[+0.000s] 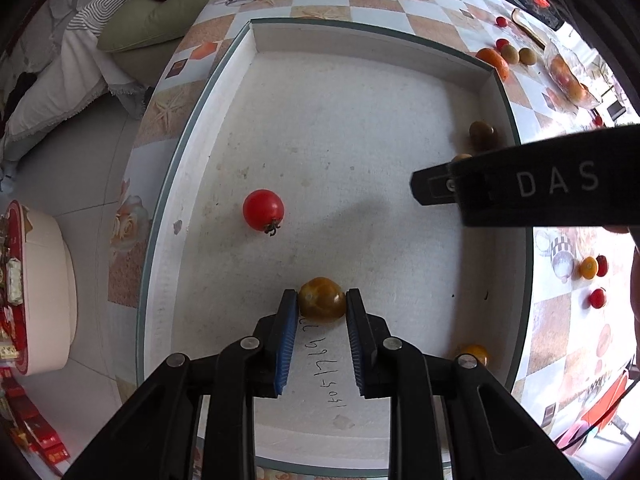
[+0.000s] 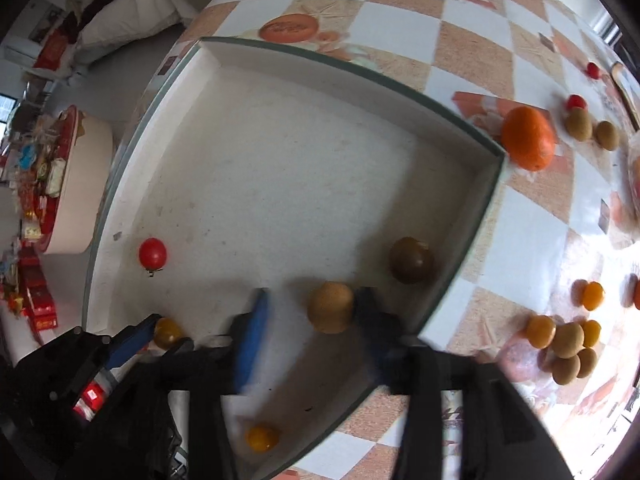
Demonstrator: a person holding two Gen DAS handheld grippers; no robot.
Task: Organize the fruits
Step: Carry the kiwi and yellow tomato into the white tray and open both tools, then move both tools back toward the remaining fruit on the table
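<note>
A white shallow tray [image 1: 224, 80] lies on the checked tablecloth. My left gripper [image 1: 322, 300] points down into it, shut on a brownish-yellow round fruit [image 1: 322, 294] that rests on the tray floor. A red cherry tomato [image 1: 263, 210] sits to its left. In the right wrist view my right gripper [image 2: 314, 304] stands open over the tray's right corner, with a tan round fruit [image 2: 331, 307] on the floor between its fingers, close to the right one. A dark brown fruit [image 2: 411, 260] lies just beyond, and a small yellow one [image 2: 262, 437] nearer the front wall.
Outside the tray on the table [image 2: 460, 52] lie an orange [image 2: 528, 138], several tan and yellow small fruits [image 2: 566, 340] and red tomatoes [image 2: 576, 101]. A clear bag of fruit [image 1: 568, 76] lies at the far right. A white round box [image 1: 44, 292] stands on the floor at left.
</note>
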